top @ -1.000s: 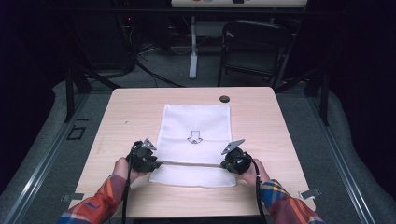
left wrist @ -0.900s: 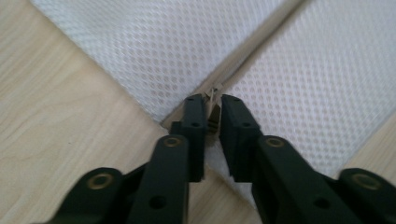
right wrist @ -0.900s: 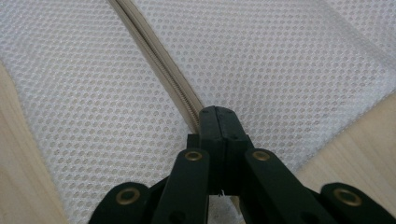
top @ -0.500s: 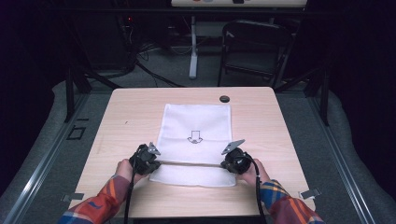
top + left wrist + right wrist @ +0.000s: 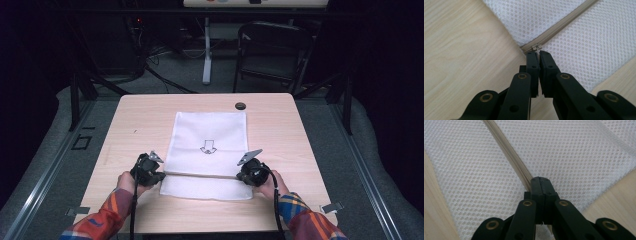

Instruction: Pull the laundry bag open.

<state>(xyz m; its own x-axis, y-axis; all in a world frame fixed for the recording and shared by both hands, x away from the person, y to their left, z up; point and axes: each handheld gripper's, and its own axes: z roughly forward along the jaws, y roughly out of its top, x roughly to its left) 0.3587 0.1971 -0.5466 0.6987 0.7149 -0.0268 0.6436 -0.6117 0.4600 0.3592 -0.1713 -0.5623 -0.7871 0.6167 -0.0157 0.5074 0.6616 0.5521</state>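
A white mesh bag (image 5: 210,132) lies flat on the wooden table (image 5: 140,120), with a beige zipper (image 5: 200,175) running across its near part. At the zipper's left end my left gripper (image 5: 160,175) is shut on the small metal zipper pull (image 5: 538,48), which sits between the left gripper's (image 5: 538,53) tips. My right gripper (image 5: 241,176) is at the zipper's right end. In the right gripper view the right gripper's (image 5: 541,180) jaws are pressed together on the zipper (image 5: 506,150) and the mesh beside it.
A black arrow (image 5: 208,148) is printed on the bag. A small dark round thing (image 5: 240,105) sits near the table's far edge. A black chair (image 5: 272,50) and cables stand on the floor beyond the table. Bare wood lies on both sides of the bag.
The left gripper has shifted very slightly at the bag's left end. The right gripper and the bag look the same.
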